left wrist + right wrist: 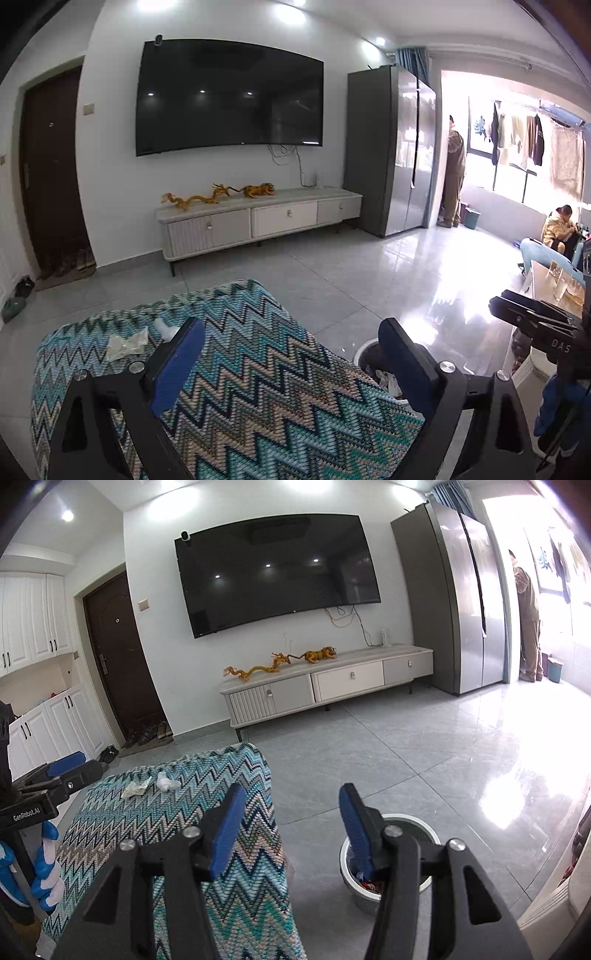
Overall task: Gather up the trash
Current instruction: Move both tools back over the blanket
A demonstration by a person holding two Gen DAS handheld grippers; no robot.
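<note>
Left view: the left hand-held gripper is released, jaws empty. A wrapper and tissue lie on the zigzag cover. The bin beside it holds trash.

Right view: the right hand-held gripper is released, empty. The bin contains scraps.

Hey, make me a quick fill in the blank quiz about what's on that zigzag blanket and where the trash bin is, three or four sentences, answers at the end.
1. Two pieces of trash, a crumpled wrapper and a white wad, lie on the ____-patterned blanket.
2. The trash bin stands on the tiled ____.
3. Both the left gripper and the right gripper hold ____.
4. The dragon figurine sits on the cabinet below the ____.

Missing words: zigzag; floor; nothing; television
</note>
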